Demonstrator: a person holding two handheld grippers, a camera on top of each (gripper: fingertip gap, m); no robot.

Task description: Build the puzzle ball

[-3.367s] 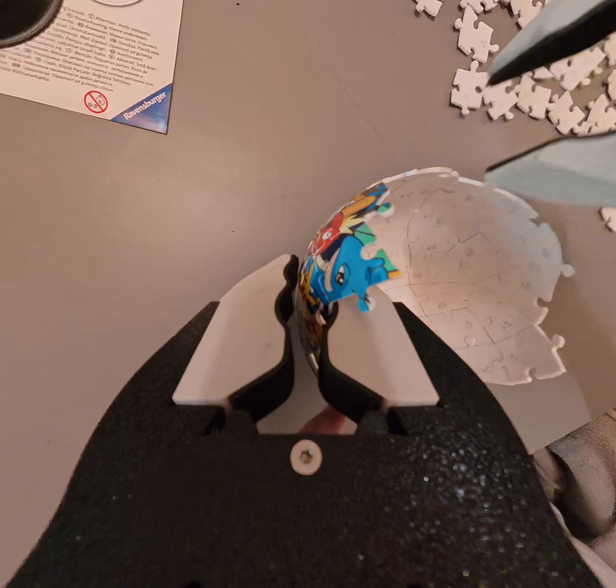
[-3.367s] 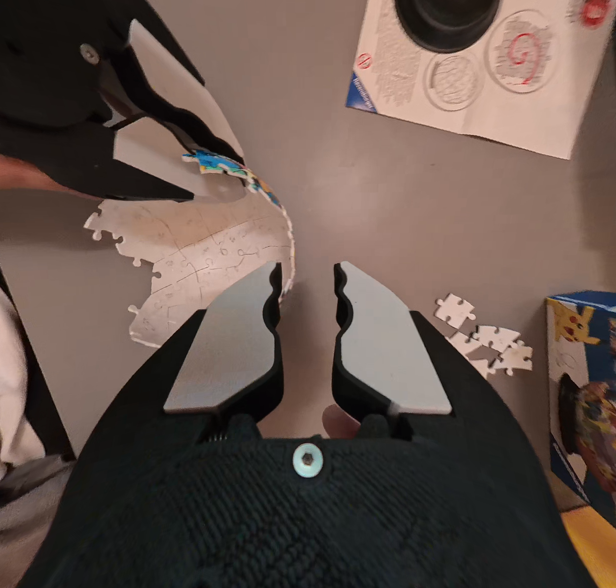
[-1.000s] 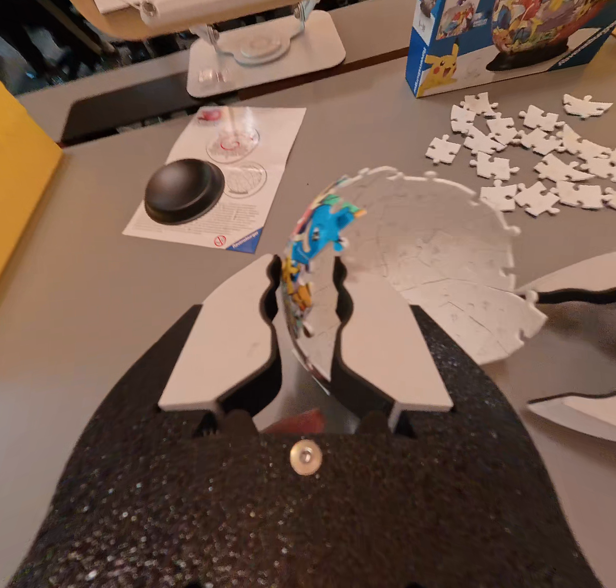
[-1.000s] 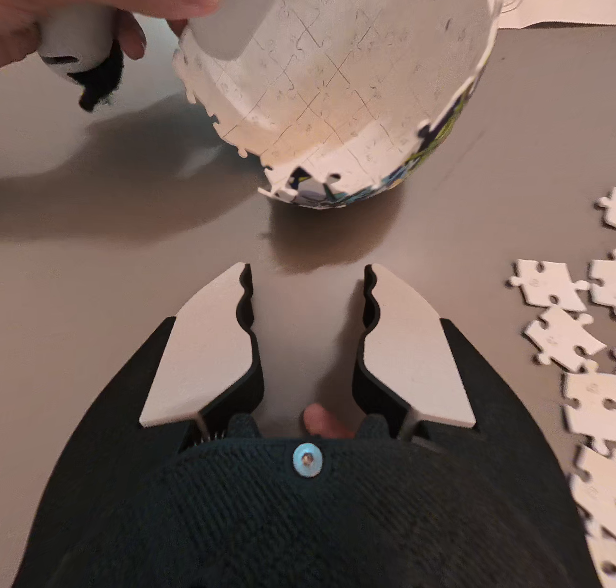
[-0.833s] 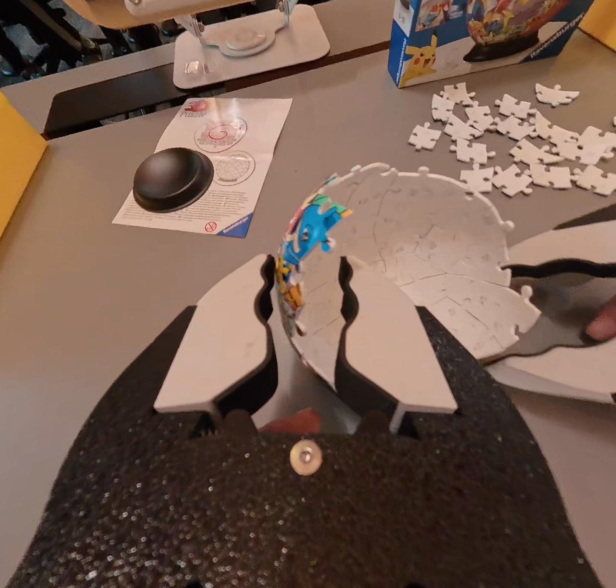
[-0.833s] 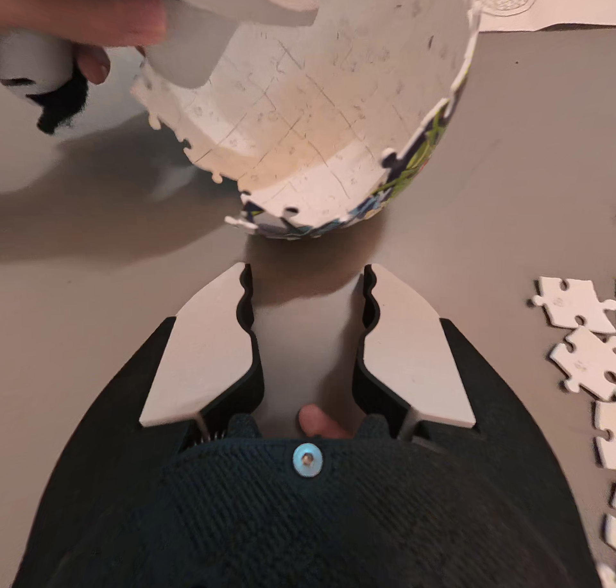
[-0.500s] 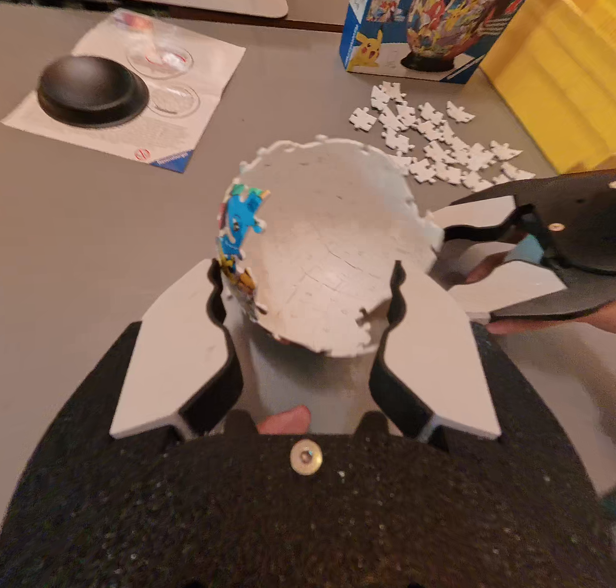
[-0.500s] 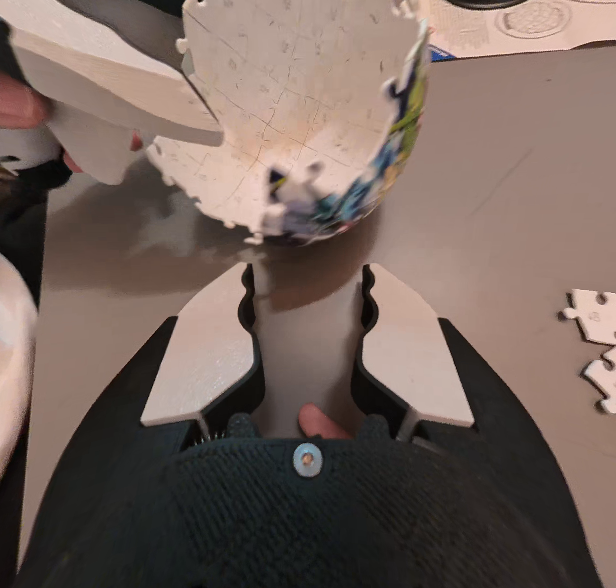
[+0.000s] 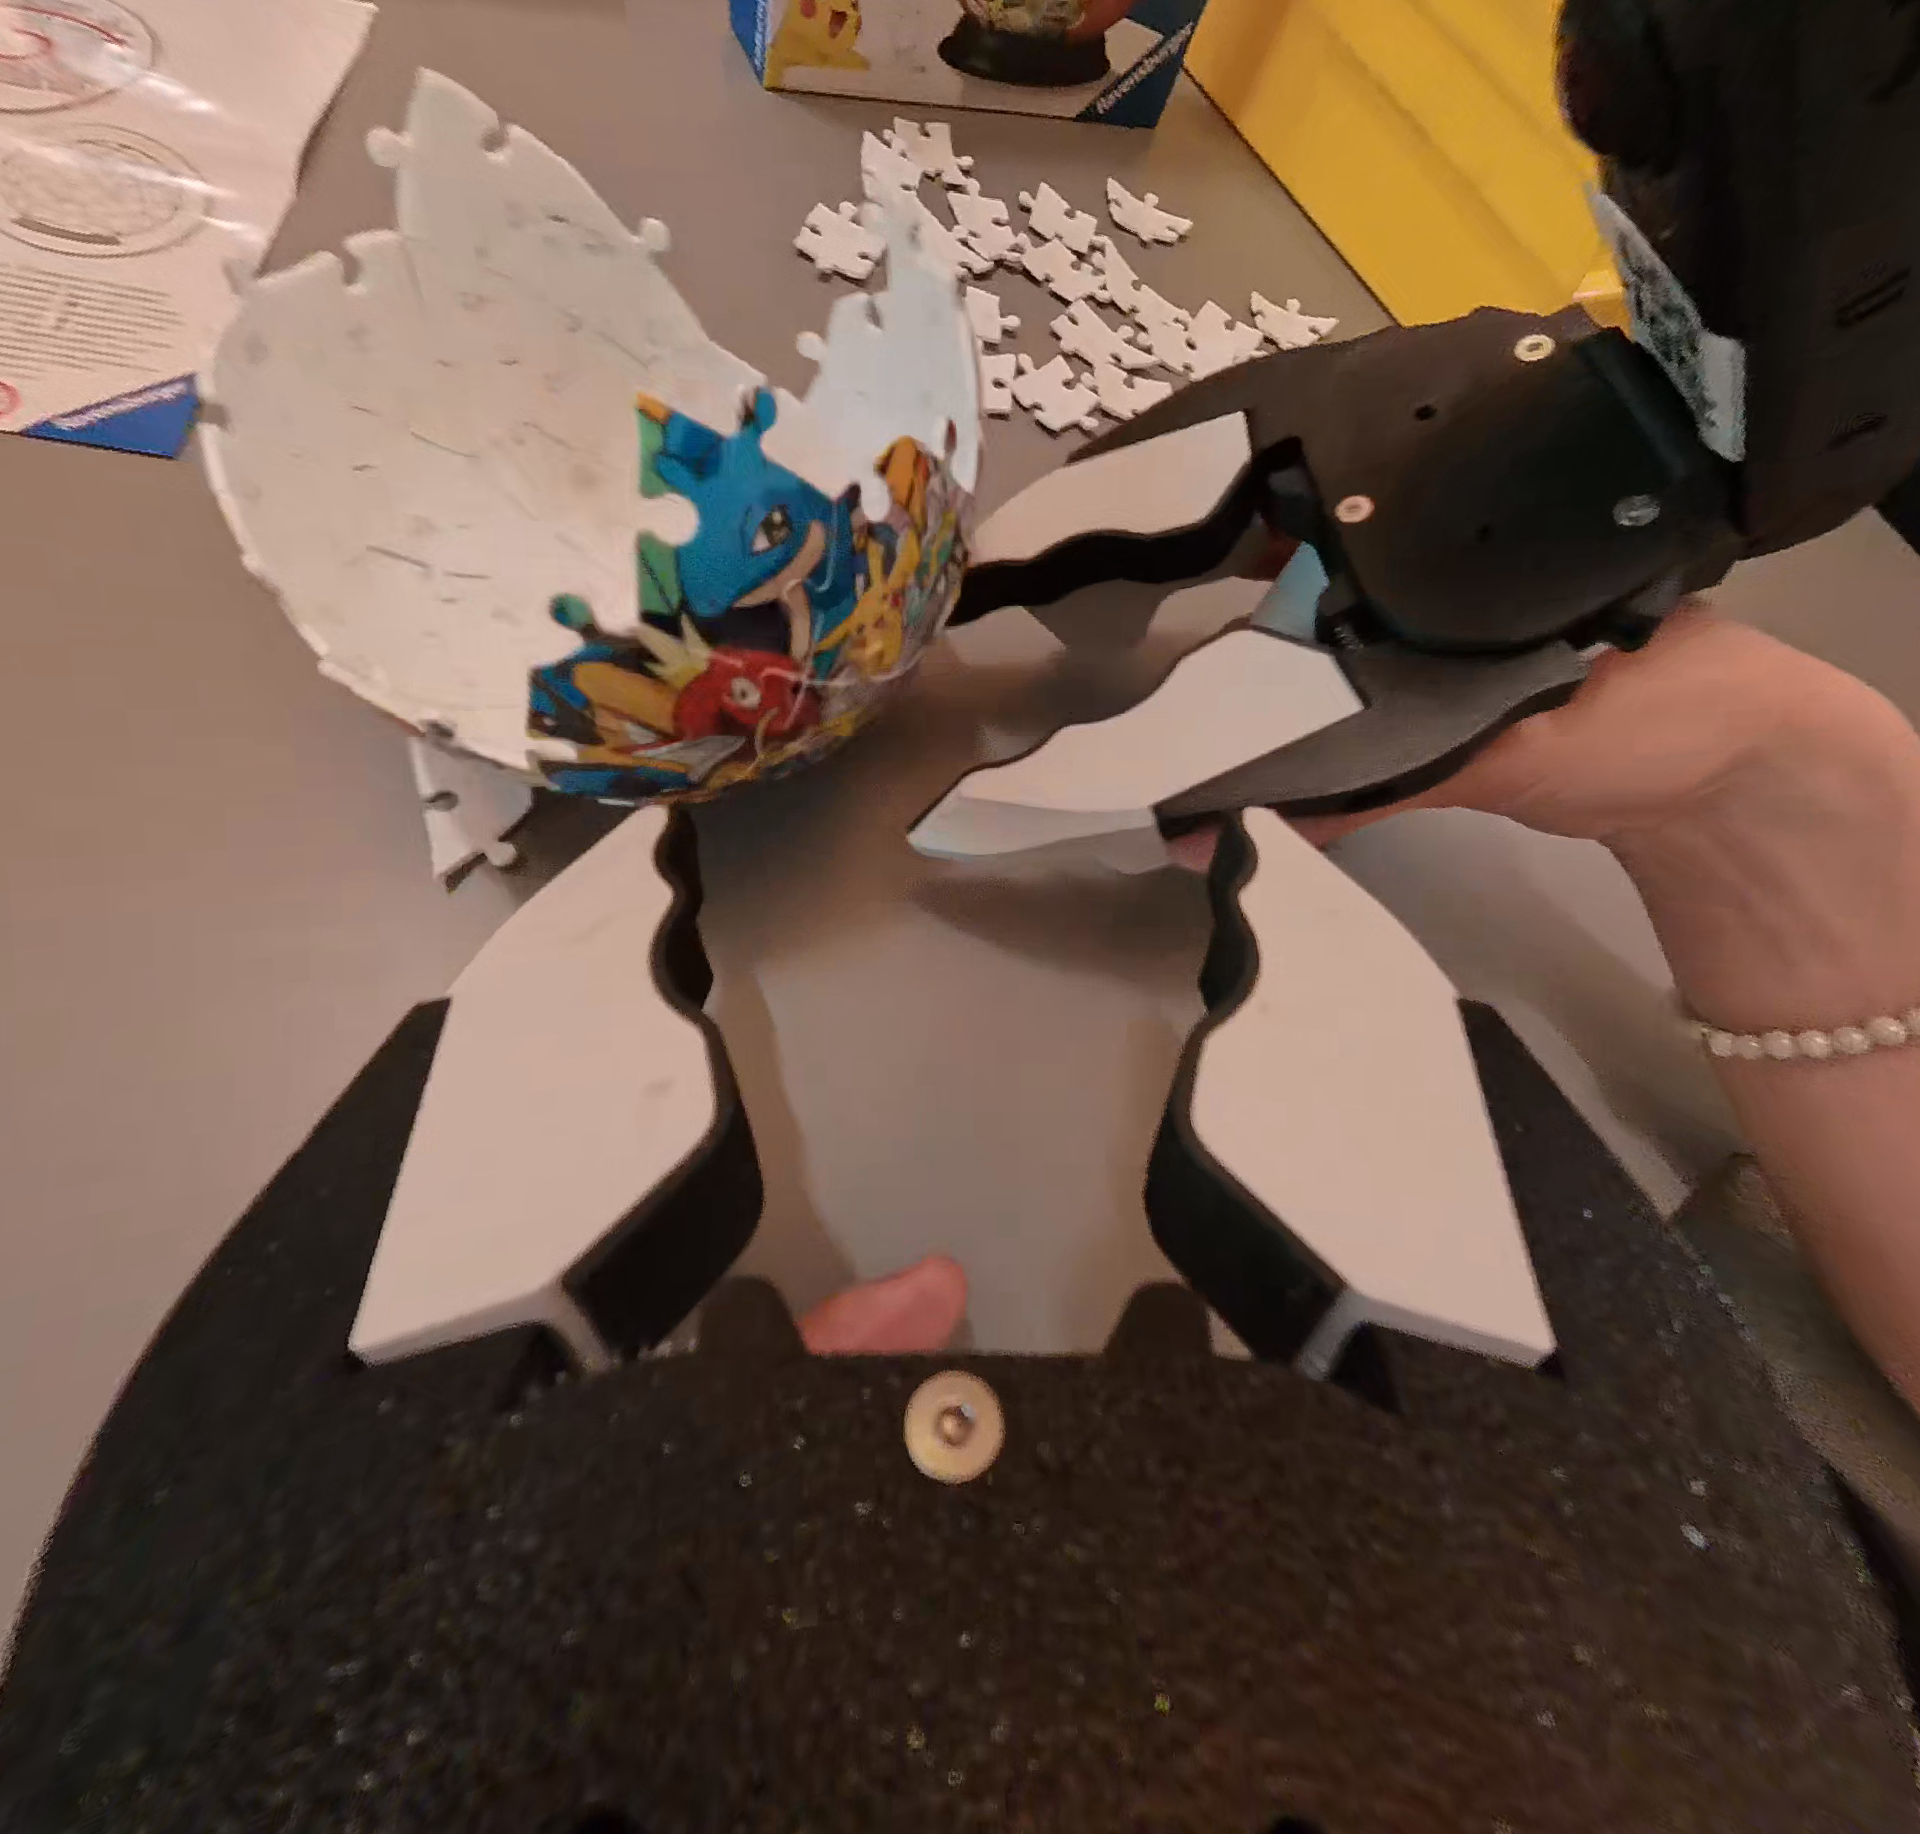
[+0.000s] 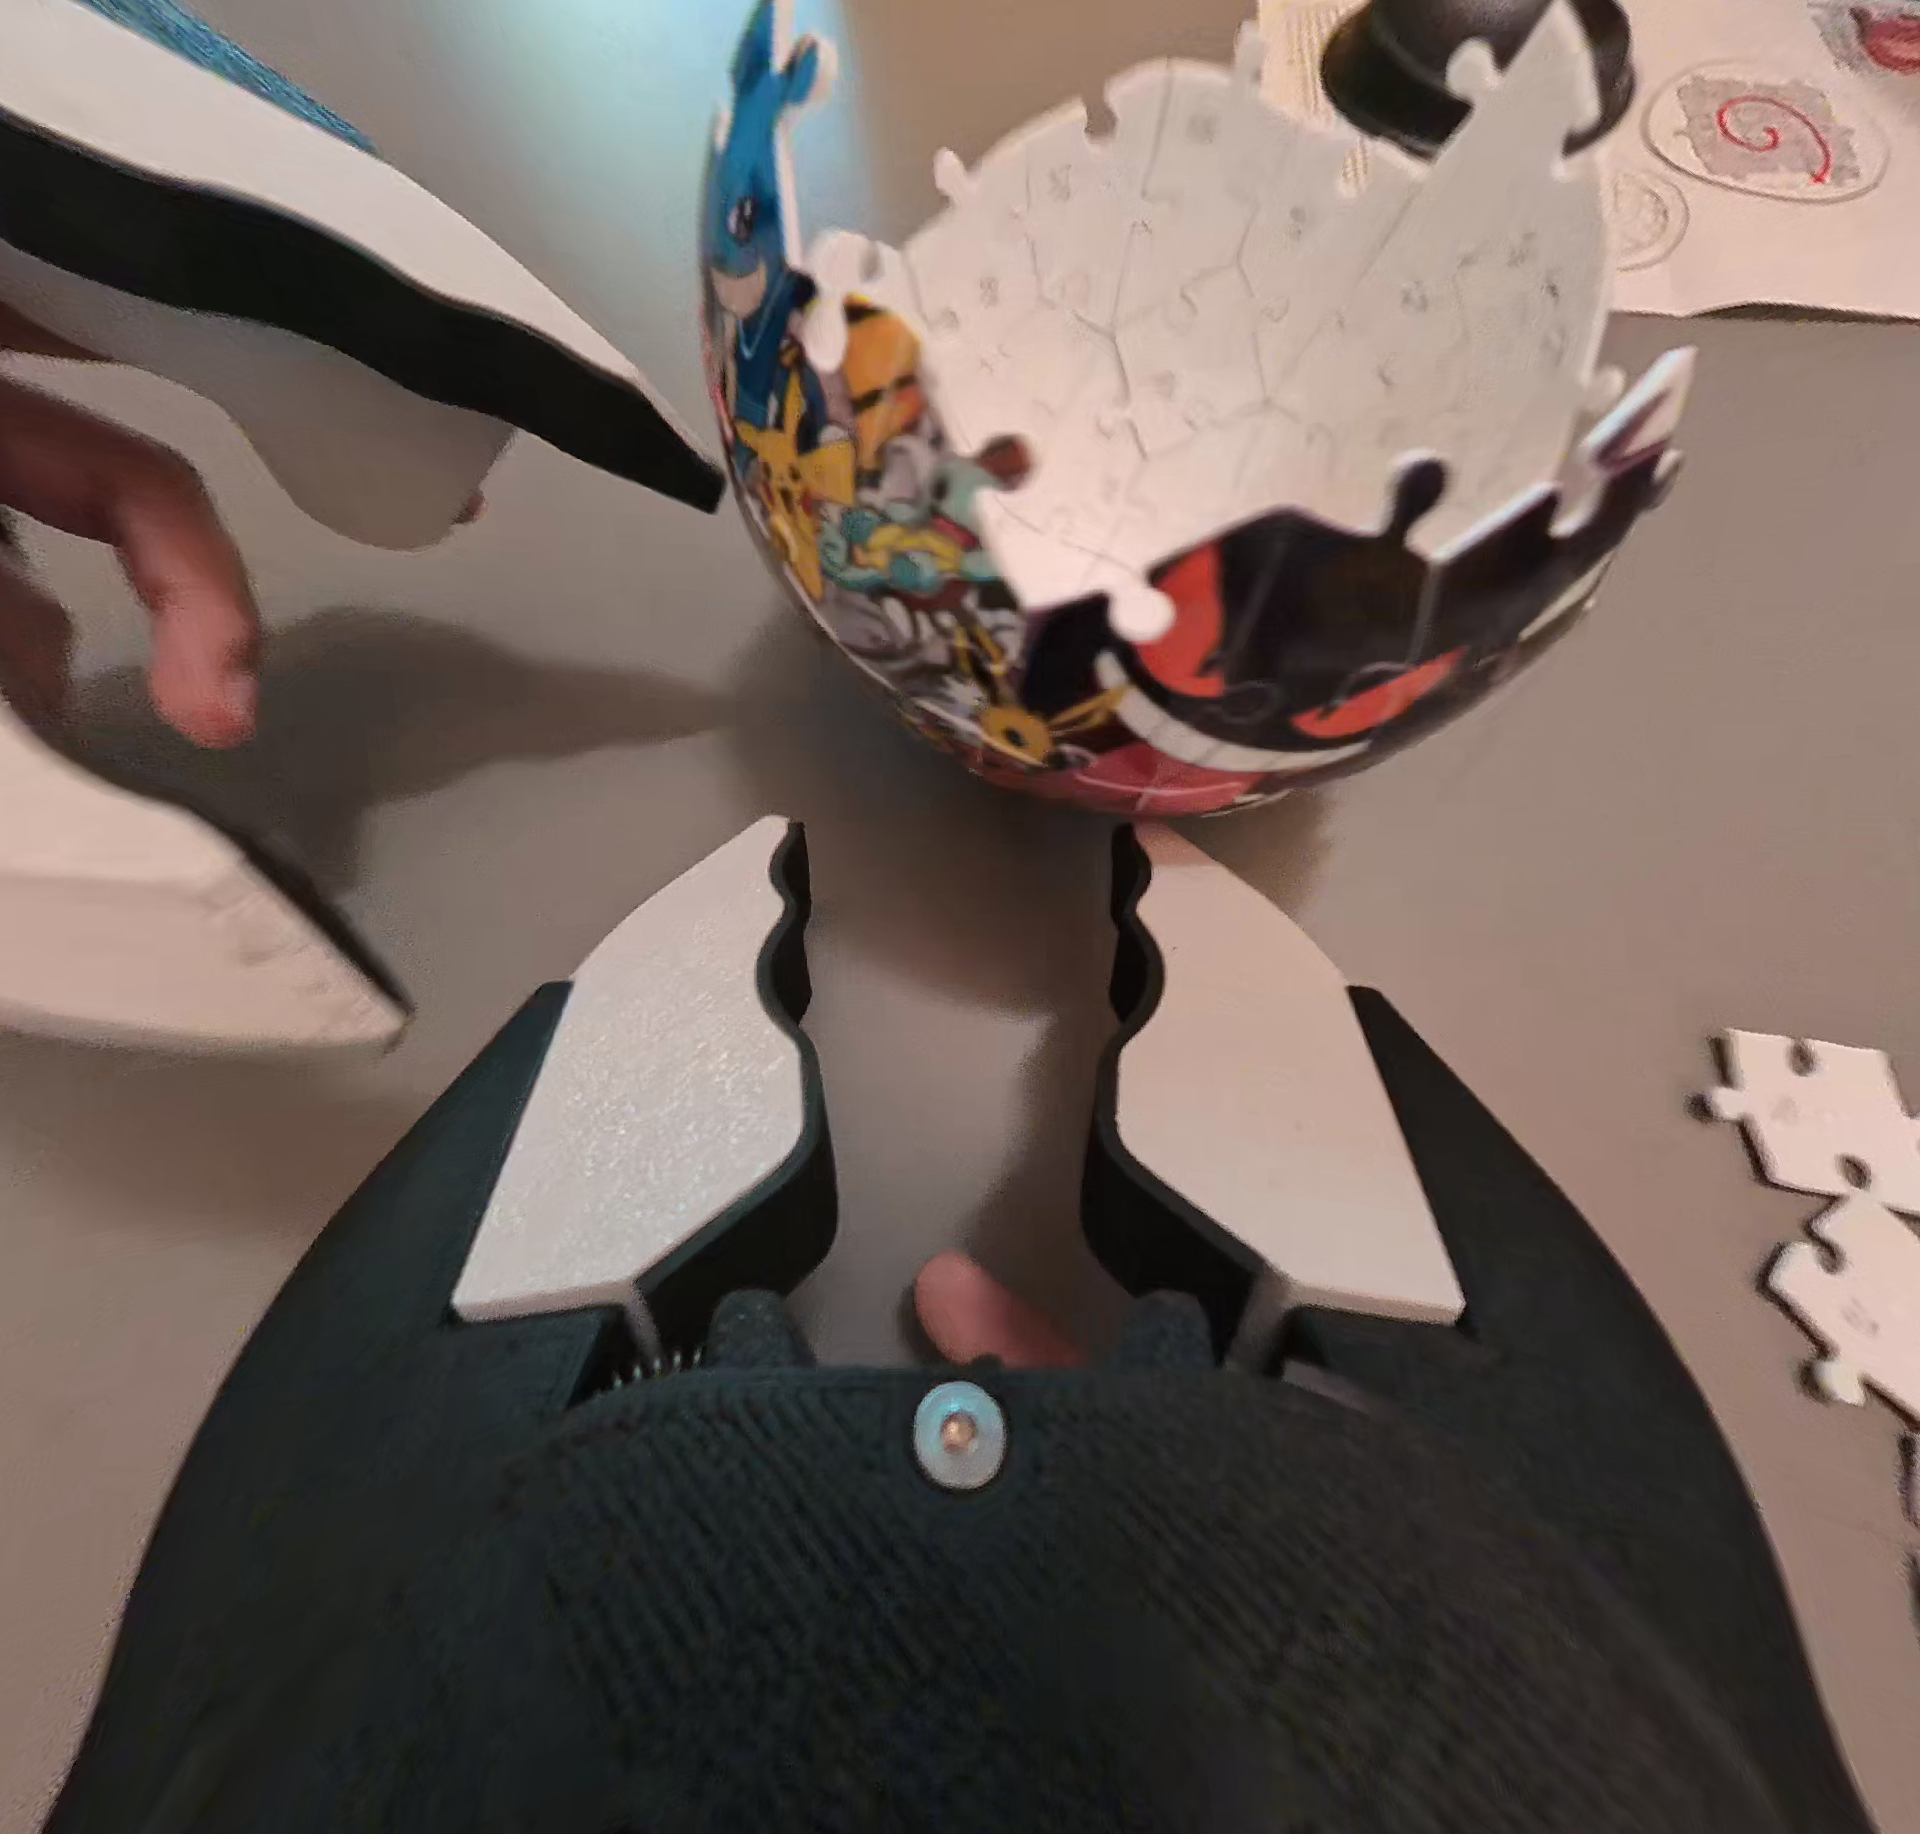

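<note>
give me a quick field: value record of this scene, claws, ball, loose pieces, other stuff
left claw: open, empty, just short of the ball
right claw: open, empty, beside the ball
puzzle ball: part-built shell on the grey table, white inside facing up
loose pieces: white side up, scattered behind the ball
puzzle box: far edge, next to a yellow bin
instruction sheet: far left
black stand: on the sheet

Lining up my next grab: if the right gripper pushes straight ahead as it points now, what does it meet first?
Probably the half-built puzzle ball: the open right gripper points at its coloured lower shell, just ahead on the table. Exact gap unclear.
</note>
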